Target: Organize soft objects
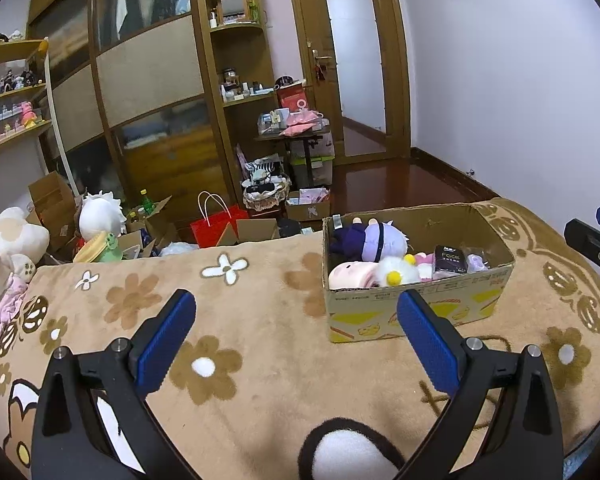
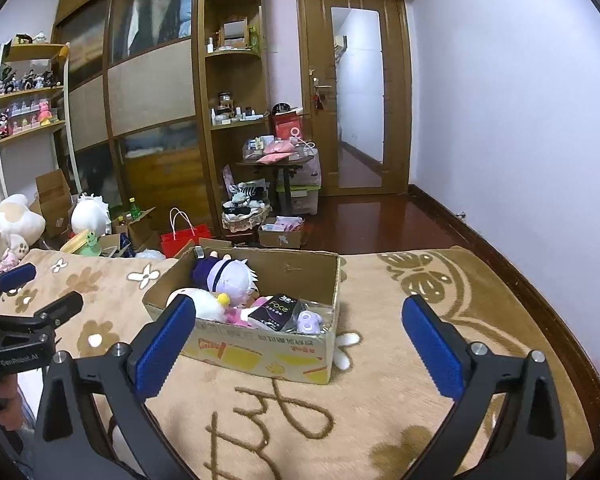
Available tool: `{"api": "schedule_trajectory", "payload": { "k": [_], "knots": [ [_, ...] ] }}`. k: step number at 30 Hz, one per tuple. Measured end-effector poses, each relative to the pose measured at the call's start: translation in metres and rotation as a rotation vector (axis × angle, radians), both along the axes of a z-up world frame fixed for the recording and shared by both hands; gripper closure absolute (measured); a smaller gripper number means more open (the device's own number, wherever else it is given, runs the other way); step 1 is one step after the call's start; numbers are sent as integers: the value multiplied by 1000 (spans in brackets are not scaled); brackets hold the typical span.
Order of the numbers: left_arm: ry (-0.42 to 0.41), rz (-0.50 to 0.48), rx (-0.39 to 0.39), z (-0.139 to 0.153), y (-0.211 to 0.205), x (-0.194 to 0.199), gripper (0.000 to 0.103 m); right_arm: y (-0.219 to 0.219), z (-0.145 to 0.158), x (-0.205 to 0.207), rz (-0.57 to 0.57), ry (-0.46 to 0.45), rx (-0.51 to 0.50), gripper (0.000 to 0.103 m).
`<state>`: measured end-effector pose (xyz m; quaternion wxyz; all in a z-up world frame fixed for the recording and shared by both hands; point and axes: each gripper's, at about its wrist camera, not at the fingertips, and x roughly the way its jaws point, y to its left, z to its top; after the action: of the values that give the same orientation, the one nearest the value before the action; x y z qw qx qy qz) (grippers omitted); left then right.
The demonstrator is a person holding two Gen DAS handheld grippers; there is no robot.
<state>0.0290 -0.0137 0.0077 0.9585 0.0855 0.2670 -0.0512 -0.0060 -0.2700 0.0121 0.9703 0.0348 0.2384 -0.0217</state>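
Both the left gripper (image 1: 296, 310) and right gripper (image 2: 299, 316) gape empty above the flowered blanket (image 1: 260, 320), before the cardboard box (image 2: 260, 354) of plush toys (image 2: 230, 278)

- Left gripper (image 1: 296, 308): jaws spread wide, nothing between the blue pads, angled slightly downward.
- Right gripper (image 2: 298, 312): jaws equally wide, empty.
- A hand (image 2: 4, 396), apparently the left, grips its handle.
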Motion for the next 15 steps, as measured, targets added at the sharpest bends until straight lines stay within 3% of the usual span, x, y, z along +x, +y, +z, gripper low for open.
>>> {"api": "schedule_trajectory", "payload": {
  "k": [15],
  "knots": [
    [21, -21, -15, -8, -4, 9, 3, -12, -19, 1, -42, 48, 45, 0]
  ]
}}
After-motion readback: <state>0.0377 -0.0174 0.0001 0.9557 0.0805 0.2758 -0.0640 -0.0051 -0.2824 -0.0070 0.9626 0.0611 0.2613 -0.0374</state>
